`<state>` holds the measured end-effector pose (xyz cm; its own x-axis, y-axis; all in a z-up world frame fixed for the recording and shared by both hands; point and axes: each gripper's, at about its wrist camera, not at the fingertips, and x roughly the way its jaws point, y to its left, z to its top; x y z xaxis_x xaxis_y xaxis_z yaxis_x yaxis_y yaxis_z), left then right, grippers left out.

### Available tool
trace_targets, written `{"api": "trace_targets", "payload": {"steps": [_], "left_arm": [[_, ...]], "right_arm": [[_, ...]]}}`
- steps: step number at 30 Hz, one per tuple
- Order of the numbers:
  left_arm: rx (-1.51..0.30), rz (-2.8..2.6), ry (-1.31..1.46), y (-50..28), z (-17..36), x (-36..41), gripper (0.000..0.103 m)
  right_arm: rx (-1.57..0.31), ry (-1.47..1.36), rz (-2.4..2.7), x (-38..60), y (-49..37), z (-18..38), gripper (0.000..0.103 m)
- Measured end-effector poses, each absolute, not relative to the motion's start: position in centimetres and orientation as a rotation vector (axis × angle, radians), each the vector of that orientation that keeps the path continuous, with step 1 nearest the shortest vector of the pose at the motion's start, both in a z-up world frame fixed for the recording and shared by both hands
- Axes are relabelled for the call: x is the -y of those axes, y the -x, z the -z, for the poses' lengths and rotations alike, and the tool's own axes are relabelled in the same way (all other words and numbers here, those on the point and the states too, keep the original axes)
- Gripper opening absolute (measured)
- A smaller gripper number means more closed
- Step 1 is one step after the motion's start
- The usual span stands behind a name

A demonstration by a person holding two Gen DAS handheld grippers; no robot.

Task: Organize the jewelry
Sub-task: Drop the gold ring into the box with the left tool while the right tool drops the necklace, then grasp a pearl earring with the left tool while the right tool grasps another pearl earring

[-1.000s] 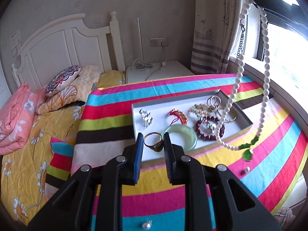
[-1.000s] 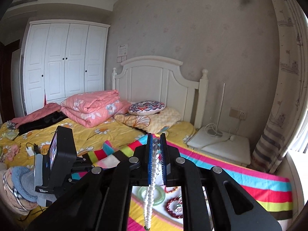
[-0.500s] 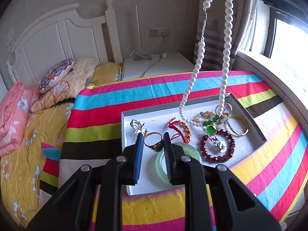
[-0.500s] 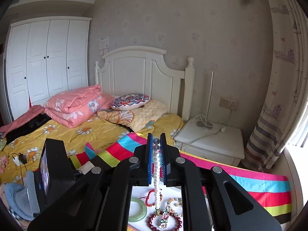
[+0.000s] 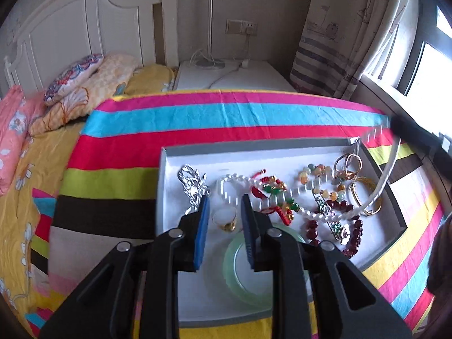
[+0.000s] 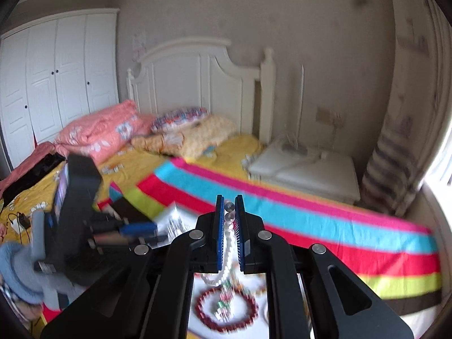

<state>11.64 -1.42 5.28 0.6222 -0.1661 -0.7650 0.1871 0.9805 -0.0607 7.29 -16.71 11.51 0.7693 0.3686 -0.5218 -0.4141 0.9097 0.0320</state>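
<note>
Lowered since a second ago, the pearl necklace [image 5: 375, 195] no longer hangs clear above the striped cloth: most of its length now lies in the tray [image 5: 166, 186] across the other pieces, and only one blurred strand rises toward 2 o'clock in the left wrist view. Both hands have come down and nearer, so the tray fills more of that view. Left tongs [image 5: 224, 212] hover over the tray's near half with their jaws opening and nothing gripped; a gold ring [image 5: 226, 220] shows on the tray floor through the gap and a pale green bangle [image 5: 243, 271] lies just below the right pad. Right tongs [image 6: 228, 220] are closed narrowly on the necklace's upper beads, the strand dropping from them to a dark red bead bracelet [image 6: 226, 310] at 6 o'clock. A table under a striped cloth [image 5: 226, 113] of pink, blue, red, green, brown and yellow carries the grey-rimmed, white-floored tray. Beyond it, at 10 o'clock, is a bed [image 5: 34, 169] with a yellow flowered sheet, pillows and a white headboard; a white nightstand [image 5: 226, 76] sits at 12 o'clock, a patterned curtain [image 5: 347, 36] and a bright window at 2 o'clock. White round beads, evenly sized, make up the necklace.
</note>
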Motion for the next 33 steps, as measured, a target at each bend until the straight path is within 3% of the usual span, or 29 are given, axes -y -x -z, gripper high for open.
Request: {"api": "trace_targets", "payload": {"steps": [2, 4, 11, 12, 14, 15, 16, 21, 31, 33], "left_arm": [[-0.88, 0.203, -0.021, -11.8, -4.9, 1.6, 0.039], [-0.877, 0.194, -0.011, -11.7, -4.8, 1.5, 0.066], [-0.854, 0.176, 0.008, -10.1, -5.9, 0.5, 0.083], [-0.844, 0.173, -0.002, -9.4, -6.2, 0.4, 0.085], [-0.826, 0.167, -0.009, -8.0, -6.7, -0.1, 0.09], [-0.812, 0.158, -0.007, -7.0, -7.1, -0.6, 0.092], [-0.797, 0.151, -0.001, -5.9, -7.4, -1.2, 0.095], [-0.741, 0.132, 0.092, -0.3, -7.9, -4.9, 0.1], [-0.699, 0.082, 0.105, 8.1, -4.8, -7.8, 0.1], [-0.697, 0.099, 0.093, 8.9, -3.9, -7.6, 0.1]], "right_arm": [[-0.594, 0.075, -0.42, 17.8, -7.1, -9.2, 0.01], [-0.621, 0.059, -0.423, 18.6, -6.7, -7.8, 0.01], [-0.697, 0.039, -0.361, 20.9, -6.6, -5.8, 0.011], [-0.715, 0.037, -0.327, 21.5, -6.7, -5.6, 0.015], [-0.734, 0.011, -0.307, 22.6, -6.3, -5.5, 0.037], [-0.728, -0.008, -0.313, 23.2, -5.7, -5.5, 0.064], [-0.707, -0.027, -0.319, 23.9, -4.8, -5.7, 0.077], [-0.664, -0.022, -0.386, 24.9, 0.9, -5.7, 0.077], [-0.737, 0.028, -0.54, 21.9, 8.0, -3.9, 0.077], [-0.747, 0.079, -0.553, 20.5, 8.4, -3.5, 0.073]]}}
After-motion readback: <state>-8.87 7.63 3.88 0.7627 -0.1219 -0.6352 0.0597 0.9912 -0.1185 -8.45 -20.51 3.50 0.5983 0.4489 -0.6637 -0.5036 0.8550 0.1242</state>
